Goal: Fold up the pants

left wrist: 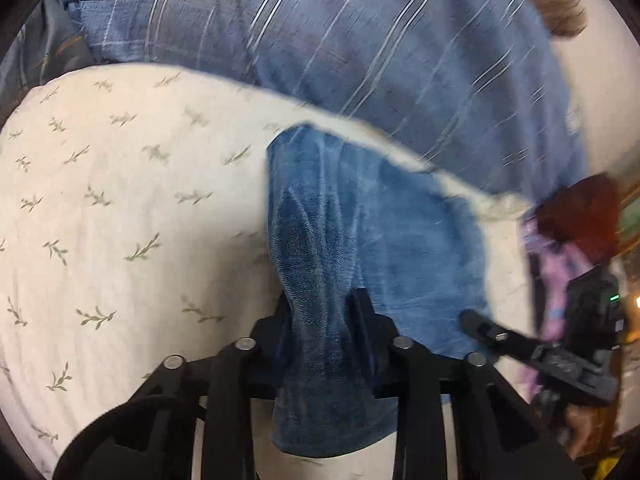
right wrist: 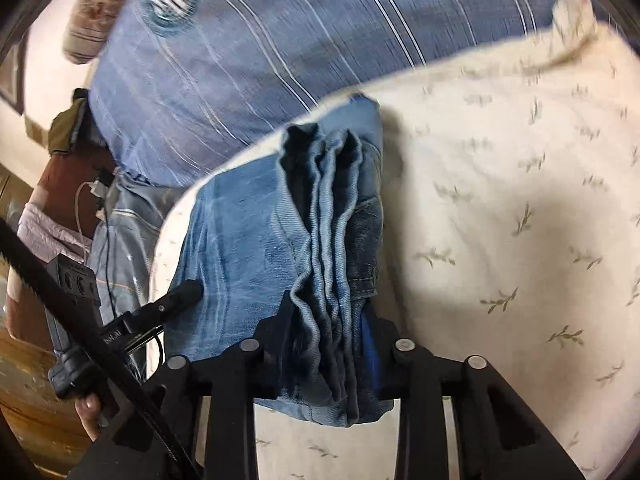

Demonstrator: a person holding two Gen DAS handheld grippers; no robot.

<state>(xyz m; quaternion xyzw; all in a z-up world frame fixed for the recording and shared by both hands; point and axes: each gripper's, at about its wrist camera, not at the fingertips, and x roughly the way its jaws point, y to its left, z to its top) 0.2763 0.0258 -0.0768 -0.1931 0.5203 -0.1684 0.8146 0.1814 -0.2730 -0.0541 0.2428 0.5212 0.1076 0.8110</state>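
Blue denim jeans (right wrist: 248, 240): partly folded, lying on a bed's cream leaf-print sheet (left wrist: 120, 200), near the blue striped blanket (left wrist: 360, 40). Left gripper (left wrist: 326, 320): clamped on a bunched edge of the jeans. Right gripper (right wrist: 328, 320): clamped on a stack of layered denim edges. Frames motion-blurred.

Open bed sheet (left wrist: 120, 208) on the outer side of each gripper, bare and flat, free to pass over. Blocked ahead by a striped blue pillow (left wrist: 360, 60) lying along the far edge of the sheet. Between the left gripper (left wrist: 326, 312) and right gripper (right wrist: 326, 312), folded jeans (right wrist: 280, 220) filling the gap, bunched between both sets of jaws.
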